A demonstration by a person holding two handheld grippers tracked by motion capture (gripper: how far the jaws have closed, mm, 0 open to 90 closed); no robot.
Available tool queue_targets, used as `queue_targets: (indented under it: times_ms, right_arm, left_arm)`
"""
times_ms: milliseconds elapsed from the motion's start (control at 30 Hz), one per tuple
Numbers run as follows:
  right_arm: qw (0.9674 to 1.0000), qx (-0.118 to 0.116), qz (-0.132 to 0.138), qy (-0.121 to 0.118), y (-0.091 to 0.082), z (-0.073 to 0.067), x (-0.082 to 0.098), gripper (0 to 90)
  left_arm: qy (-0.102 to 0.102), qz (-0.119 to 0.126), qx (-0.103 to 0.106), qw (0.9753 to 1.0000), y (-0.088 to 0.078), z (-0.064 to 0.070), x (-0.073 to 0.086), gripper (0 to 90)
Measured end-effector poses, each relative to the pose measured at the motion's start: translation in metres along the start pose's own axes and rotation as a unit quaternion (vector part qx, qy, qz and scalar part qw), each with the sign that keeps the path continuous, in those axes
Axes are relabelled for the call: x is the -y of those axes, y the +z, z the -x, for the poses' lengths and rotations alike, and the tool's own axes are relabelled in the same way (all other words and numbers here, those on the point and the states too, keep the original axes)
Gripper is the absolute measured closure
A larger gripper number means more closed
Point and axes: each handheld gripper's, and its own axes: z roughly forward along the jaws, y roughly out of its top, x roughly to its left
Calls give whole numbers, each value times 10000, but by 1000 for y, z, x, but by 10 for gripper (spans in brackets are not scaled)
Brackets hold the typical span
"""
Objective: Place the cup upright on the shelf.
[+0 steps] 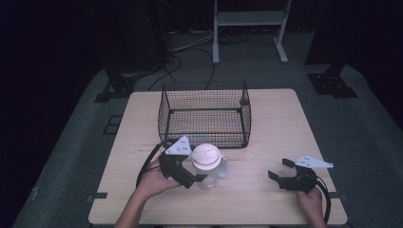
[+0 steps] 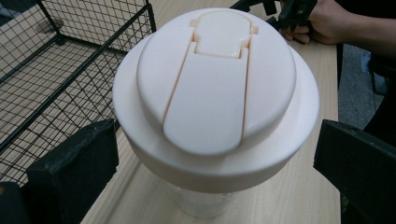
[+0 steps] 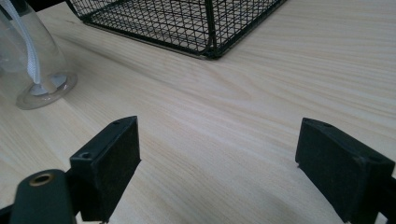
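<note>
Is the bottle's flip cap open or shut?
Shut: the flip cap lies flush in the lid of the upright bottle.

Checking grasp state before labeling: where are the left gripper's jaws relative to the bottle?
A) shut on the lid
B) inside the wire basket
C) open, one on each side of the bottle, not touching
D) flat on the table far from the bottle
C: in the left gripper view the jaws stand apart on either side of the bottle below its white lid, with gaps showing; the left gripper sits at the bottle in front of the basket.
</note>
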Motion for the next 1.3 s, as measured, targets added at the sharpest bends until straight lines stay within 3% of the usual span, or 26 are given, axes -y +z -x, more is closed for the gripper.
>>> queue_targets:
  times_ms: [467,933,1300]
  right_arm:
    - [10000,-17,5,-9,0,0,0,129]
    - [10000,-39,4,-7,0,0,0,129]
    - [10000,-49,-6,-11,0,0,0,129]
  left_arm:
    - [-92,-232,146,9996,14,-5,-6,0]
    - [5,-550,143,9984,26,-6,-14,0]
    - [44,-566,194,9982,24,-6,-16,51]
